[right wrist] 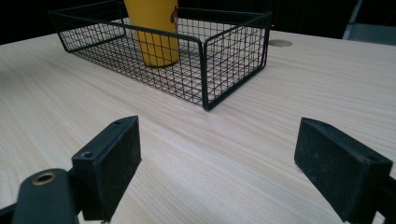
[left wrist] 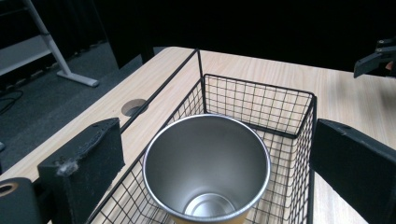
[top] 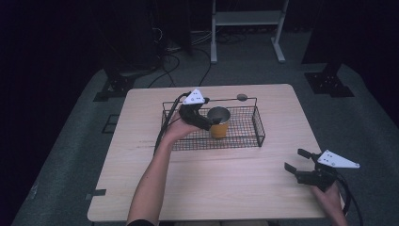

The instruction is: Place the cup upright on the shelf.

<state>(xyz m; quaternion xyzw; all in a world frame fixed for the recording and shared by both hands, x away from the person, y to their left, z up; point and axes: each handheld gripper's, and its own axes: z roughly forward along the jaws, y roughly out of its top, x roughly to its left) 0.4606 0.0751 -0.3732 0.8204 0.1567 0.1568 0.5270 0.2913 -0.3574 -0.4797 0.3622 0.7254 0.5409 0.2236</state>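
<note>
Wooden table (top: 211,188), light grain, dark surroundings. A black wire basket (top: 254,125) sits on the far half of the table, long side across it. Inside stands a yellow cup (top: 219,123) with a bare metal interior, upright, mouth open upward, a little left of the basket's middle.

Left gripper (top: 207,123): held by the left hand (top: 175,130) over the basket's left part, grey three-cornered plate on top, cable trailing down toward the forearm. In the left gripper view the two black jaws stand wide apart, one on each side of the cup's rim (left wrist: 205,168), and neither pad touches it. The cup's inside is empty, shiny, its bottom visible. Nothing is held. The left jaw's pad looks worn along its top edge.

Right gripper (top: 297,161): held by the right hand (top: 329,197) at the table's near right edge, well apart from the basket, pointing left across the table. In the right gripper view the jaws are spread wide with bare tabletop (right wrist: 210,154) between them; nothing is gripped. That view shows the basket's near corner (right wrist: 203,74) ahead and the cup's yellow wall (right wrist: 156,32) behind the mesh, with a small dark mark on it; cannot tell what it is.

A round hole (top: 242,97) sits in the tabletop just behind the basket's far rail. Beyond the table: grey floor, cables, and a white frame (top: 247,28).
</note>
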